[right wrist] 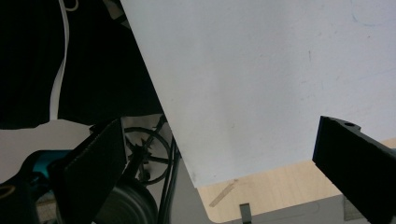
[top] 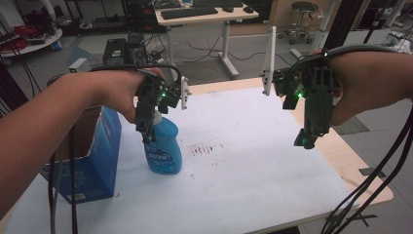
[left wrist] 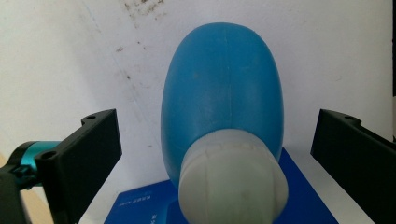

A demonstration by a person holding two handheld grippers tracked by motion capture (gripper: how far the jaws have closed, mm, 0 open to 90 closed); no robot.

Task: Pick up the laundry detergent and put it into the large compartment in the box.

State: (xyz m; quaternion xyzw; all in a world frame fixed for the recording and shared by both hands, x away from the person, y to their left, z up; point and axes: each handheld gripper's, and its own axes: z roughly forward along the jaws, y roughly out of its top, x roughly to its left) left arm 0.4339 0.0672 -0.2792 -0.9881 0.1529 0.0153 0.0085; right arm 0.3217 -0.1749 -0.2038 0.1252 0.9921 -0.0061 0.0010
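A blue bottle (top: 164,148) with a white cap stands upright on the white table top (top: 253,165), left of centre. My left gripper (top: 146,132) hangs straight above it, pointing down. In the left gripper view the white cap (left wrist: 233,184) and blue body (left wrist: 222,88) sit between the wide-apart jaws of the left gripper (left wrist: 218,122), and neither jaw touches the bottle. My right gripper (top: 307,139) is held in the air over the table's right edge; in its own view the right gripper (right wrist: 223,128) is open with nothing between its jaws.
An open blue carton (top: 100,156) stands just left of the bottle, close to my left forearm; its blue side (left wrist: 144,205) shows below the bottle. Bare wood (top: 341,161) runs along the table's right edge. Desks, a stool and cables fill the floor behind.
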